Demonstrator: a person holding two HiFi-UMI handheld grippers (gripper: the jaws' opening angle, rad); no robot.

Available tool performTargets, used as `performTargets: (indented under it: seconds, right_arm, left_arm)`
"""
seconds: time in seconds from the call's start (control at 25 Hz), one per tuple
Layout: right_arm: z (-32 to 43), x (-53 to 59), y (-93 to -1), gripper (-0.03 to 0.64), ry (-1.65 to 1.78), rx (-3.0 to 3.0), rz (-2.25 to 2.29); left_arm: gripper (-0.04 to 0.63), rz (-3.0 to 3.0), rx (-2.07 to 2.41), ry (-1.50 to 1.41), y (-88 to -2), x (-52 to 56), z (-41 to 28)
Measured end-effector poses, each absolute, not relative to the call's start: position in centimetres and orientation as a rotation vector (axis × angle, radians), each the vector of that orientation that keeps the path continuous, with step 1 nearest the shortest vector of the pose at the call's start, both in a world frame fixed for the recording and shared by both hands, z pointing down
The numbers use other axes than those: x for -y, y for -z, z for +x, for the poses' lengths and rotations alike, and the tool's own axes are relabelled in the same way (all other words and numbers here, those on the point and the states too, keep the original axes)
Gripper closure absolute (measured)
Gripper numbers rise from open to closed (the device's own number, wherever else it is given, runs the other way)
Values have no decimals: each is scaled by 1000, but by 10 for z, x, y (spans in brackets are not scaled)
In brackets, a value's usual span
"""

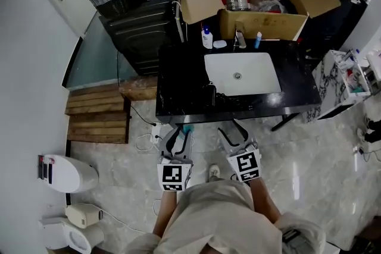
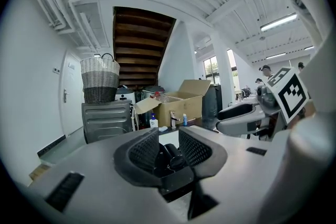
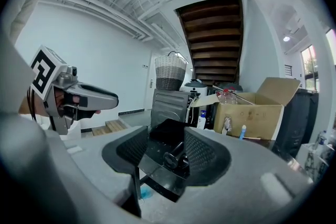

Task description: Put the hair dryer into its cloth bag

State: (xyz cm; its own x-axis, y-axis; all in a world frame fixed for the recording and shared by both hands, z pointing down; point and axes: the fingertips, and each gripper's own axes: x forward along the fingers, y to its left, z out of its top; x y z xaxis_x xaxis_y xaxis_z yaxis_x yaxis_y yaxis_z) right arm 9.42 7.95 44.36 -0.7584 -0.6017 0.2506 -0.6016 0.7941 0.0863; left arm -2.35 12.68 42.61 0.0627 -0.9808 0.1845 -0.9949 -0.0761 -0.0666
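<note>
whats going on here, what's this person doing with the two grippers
A person stands at a black counter with a white sink, holding the left gripper and right gripper out toward its front edge. Both pairs of jaws are apart and hold nothing. The black hair dryer lies untouched on the counter, just left of the sink. The cloth bag can't be made out against the dark counter.

black counter [image 1: 178, 83], white sink [image 1: 256, 81], seemingly black dryer [image 1: 210, 94]
</note>
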Motion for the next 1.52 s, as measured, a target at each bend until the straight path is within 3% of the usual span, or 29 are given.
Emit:
performTargets:
  seconds: [0.96,1.52]
  right_arm:
    - [89,5,-442,397,-27,2778,887]
    - [53,49,-452,397,-27,2727,930]
  left_arm:
    - [479,2189,2130,-308,-426,-51,-25]
    - [479,2252,2034,-300,-441,3,-62]
